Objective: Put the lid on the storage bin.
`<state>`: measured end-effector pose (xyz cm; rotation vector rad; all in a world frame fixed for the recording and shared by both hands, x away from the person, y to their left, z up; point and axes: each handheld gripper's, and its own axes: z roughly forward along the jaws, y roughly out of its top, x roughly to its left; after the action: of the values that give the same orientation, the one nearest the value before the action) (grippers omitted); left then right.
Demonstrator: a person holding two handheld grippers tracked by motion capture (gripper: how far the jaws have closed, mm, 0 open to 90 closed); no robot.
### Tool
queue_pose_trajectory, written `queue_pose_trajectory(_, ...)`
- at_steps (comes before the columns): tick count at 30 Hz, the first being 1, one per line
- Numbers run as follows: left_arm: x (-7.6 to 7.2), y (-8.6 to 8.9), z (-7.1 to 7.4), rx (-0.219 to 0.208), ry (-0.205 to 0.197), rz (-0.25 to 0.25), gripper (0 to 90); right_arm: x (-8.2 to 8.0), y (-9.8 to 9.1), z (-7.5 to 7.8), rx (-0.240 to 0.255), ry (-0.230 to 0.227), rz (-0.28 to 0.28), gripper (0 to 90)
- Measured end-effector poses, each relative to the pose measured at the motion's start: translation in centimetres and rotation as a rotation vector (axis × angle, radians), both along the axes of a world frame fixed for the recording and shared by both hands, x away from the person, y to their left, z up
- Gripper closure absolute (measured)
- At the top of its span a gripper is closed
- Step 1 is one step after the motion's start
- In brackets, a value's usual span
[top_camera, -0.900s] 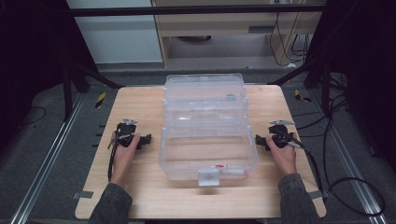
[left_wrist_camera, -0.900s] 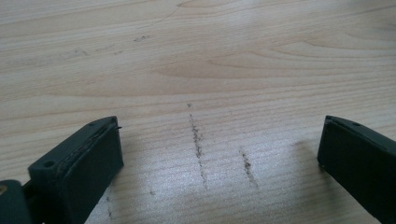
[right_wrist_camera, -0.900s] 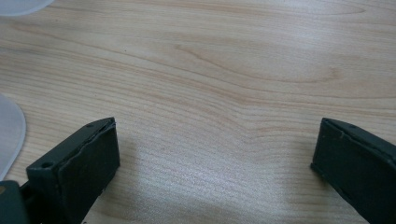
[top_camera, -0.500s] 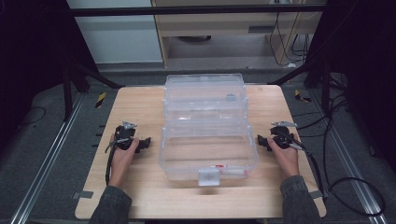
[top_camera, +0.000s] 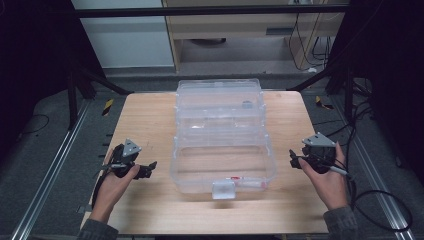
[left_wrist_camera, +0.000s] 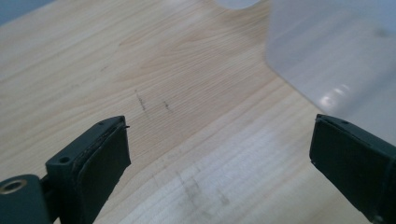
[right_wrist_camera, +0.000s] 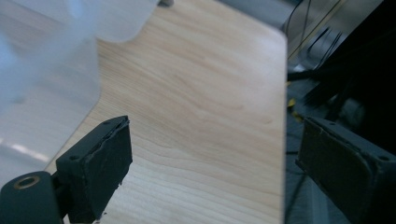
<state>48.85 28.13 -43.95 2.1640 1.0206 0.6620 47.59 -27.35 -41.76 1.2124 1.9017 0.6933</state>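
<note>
a clear box point(top_camera: 222, 137) sits in the middle of the tabletop point(top_camera: 145, 125), long from near to far, its lid thrown back toward the far edge. a white latch point(top_camera: 223, 189) hangs at its near wall, and a small grey piece point(top_camera: 246, 104) lies in the far half, though what it is cannot be told through the plastic. black frame bars stand off the far corners, cables lie on the floor to the right, and a cabinet stands beyond the far edge.

the left gripper point(top_camera: 145, 170) is held low over the tabletop just left of the box's near half, apart from it, fingers point(left_wrist_camera: 100, 161) spread wide with bare wood between them; the box's rounded corner point(left_wrist_camera: 336, 60) stands close ahead on the right of the left gripper view. the right gripper point(top_camera: 294, 160) is held just right of the box, also apart from it, fingers point(right_wrist_camera: 100, 163) spread with nothing between them; in the right gripper view the box wall point(right_wrist_camera: 42, 79) blocks the left side and the tabletop's right edge point(right_wrist_camera: 286, 140) falls between the fingers.

against the earlier frames, both hands have drawn slightly outward and nearer, widening the gaps to the box. the box has not moved.
</note>
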Motion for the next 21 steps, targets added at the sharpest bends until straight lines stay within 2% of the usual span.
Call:
queue_pose_trajectory(2,-0.8,-0.1,1.1,-0.004,-0.021,-0.019,4.2,-0.9,0.7,1.9,-0.07,-0.019,0.014,10.1)
queue_pose_trajectory(3,-0.8,-0.1,1.1,-0.004,-0.021,-0.019,4.2,-0.9,0.7,1.9,-0.07,-0.019,0.014,10.1)
queue_pose_trajectory(4,-1.2,-0.4,2.1,-0.019,-0.029,-0.042,4.2,-1.6,1.7,4.2,-0.137,-0.046,0.037,10.4)
queue_pose_trajectory(6,-1.3,-0.7,2.9,-0.027,-0.05,-0.061,4.0,-1.6,2.7,6.1,-0.186,-0.048,0.066,10.5)
queue_pose_trajectory(7,-1.3,-0.7,2.9,-0.027,-0.05,-0.061,3.8,-1.6,2.7,6.1,-0.186,-0.048,0.066,10.5)
queue_pose_trajectory(8,-1.1,-1.1,3.6,-0.026,-0.041,-0.089,3.8,-1.0,3.5,7.6,-0.211,-0.044,0.112,10.8)
queue_pose_trajectory(10,-0.9,-1.2,3.8,-0.023,-0.034,-0.096,3.8,-0.4,3.8,8.2,-0.202,-0.035,0.133,11.5)
queue_pose_trajectory(11,-0.9,-1.4,4.1,-0.014,-0.026,-0.104,3.8,0.8,4.2,9.2,-0.213,-0.009,0.173,13.5)
queue_pose_trajectory(12,-0.8,-1.8,4.7,-0.006,-0.027,-0.118,3.9,1.5,4.4,9.6,-0.226,-0.003,0.191,14.4)
queue_pose_trajectory(13,-0.8,-1.8,4.7,-0.006,-0.027,-0.118,3.9,2.1,4.5,9.9,-0.219,-0.001,0.205,15.9)
queue_pose_trajectory(16,-0.3,-2.6,6.2,-0.038,-0.001,-0.162,4.0,4.2,4.6,11.4,-0.206,0.025,0.255,18.5)
queue_pose_trajectory(17,0.0,-2.8,6.5,-0.043,-0.008,-0.187,3.6,4.8,4.8,11.8,-0.214,0.027,0.268,20.4)
queue_pose_trajectory(19,-0.1,-3.1,6.9,-0.037,-0.002,-0.193,3.3,5.3,4.9,12.2,-0.217,0.038,0.291,21.6)
queue_pose_trajectory(20,-0.1,-3.6,7.5,-0.014,-0.009,-0.223,3.3,6.2,5.4,13.0,-0.207,0.075,0.334,27.2)
queue_pose_trajectory(21,-0.1,-3.9,7.8,-0.011,-0.013,-0.231,3.6,6.6,5.7,13.3,-0.213,0.088,0.359,28.2)
